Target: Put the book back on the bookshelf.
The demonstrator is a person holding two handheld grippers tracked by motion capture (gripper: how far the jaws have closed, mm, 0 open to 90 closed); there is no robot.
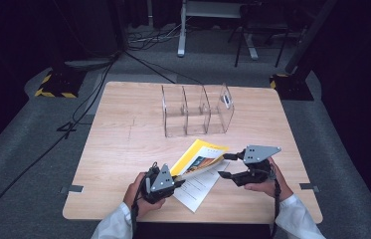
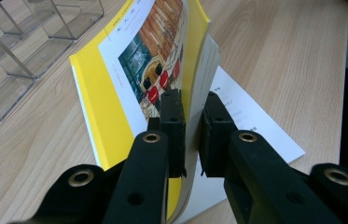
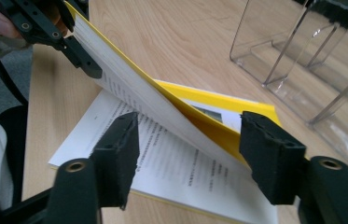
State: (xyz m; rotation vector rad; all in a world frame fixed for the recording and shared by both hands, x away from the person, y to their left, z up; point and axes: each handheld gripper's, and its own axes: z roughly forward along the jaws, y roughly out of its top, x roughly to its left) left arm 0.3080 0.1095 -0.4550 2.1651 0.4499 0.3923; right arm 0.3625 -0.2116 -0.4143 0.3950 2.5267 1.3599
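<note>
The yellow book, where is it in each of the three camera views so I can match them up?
High view: the yellow book lies low and centre, between the two grippers, cover and a sheaf of pages lifted.
Left gripper view: centre, its lifted cover and pages pinched between the black jaws.
Right gripper view: centre, fanned open beyond the open jaws.
Shared landmark: the clear acrylic rack, upper left and upper right in the gripper views.
</note>
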